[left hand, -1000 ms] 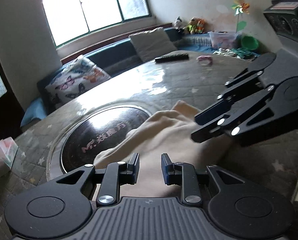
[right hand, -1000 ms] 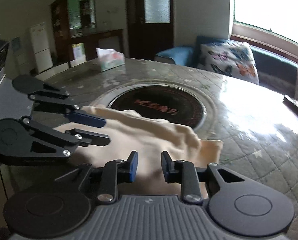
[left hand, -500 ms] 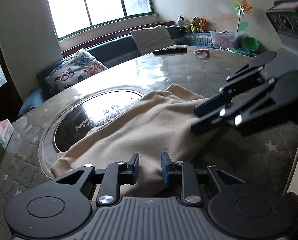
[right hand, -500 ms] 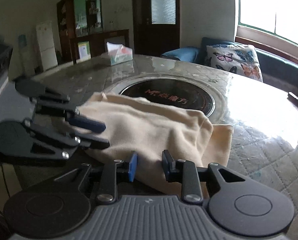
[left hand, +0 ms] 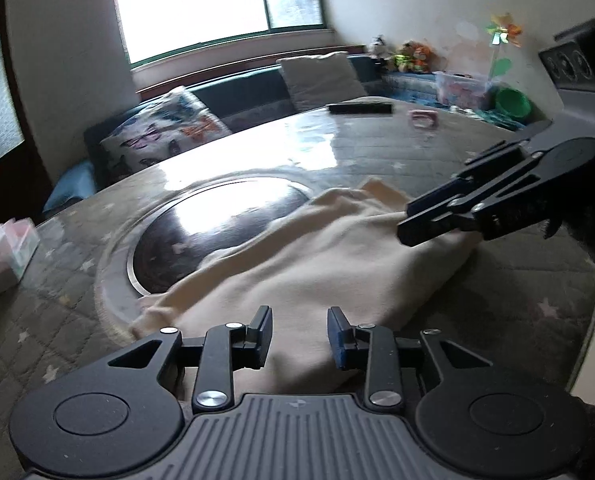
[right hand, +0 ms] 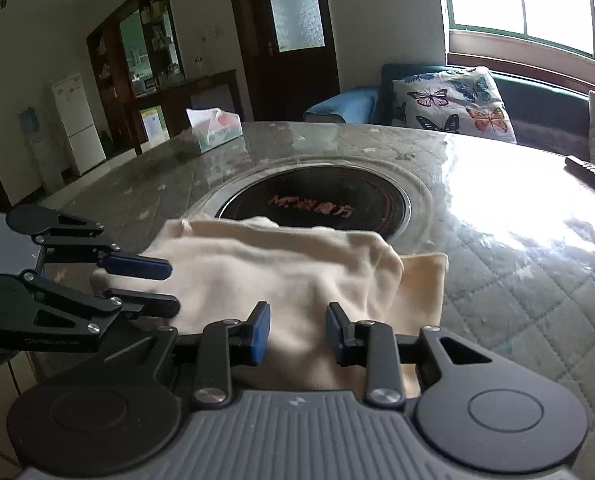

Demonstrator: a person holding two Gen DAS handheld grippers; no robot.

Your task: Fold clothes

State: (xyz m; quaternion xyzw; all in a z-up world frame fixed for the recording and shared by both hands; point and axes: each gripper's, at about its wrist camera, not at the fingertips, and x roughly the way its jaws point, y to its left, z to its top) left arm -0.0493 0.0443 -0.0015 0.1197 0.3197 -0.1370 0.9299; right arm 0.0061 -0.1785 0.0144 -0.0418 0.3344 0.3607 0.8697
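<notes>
A cream cloth (left hand: 321, 264) lay folded over on a round table (left hand: 397, 148), its far edge overlapping the dark glass disc (left hand: 217, 220) set in the table's middle. In the left wrist view, the left gripper (left hand: 299, 336) sat at the near edge of the cloth, its 2 fingers apart and opening, with the cloth under the gap but not pinched by the pads. The right gripper (left hand: 411, 222) reached in from the right over the cloth's right end. In the right wrist view, the right gripper (right hand: 297, 334) likewise had its fingers apart and opening above the cloth (right hand: 281, 272), nothing clamped between them, while the left gripper (right hand: 173, 288) hovered at the cloth's left end with a gap between its fingers. A tissue box (right hand: 215, 128) stood at the far left of the table (right hand: 517, 280). A butterfly cushion (right hand: 453, 104) rested on a bench beyond the table, under a bright window (left hand: 217, 4).
</notes>
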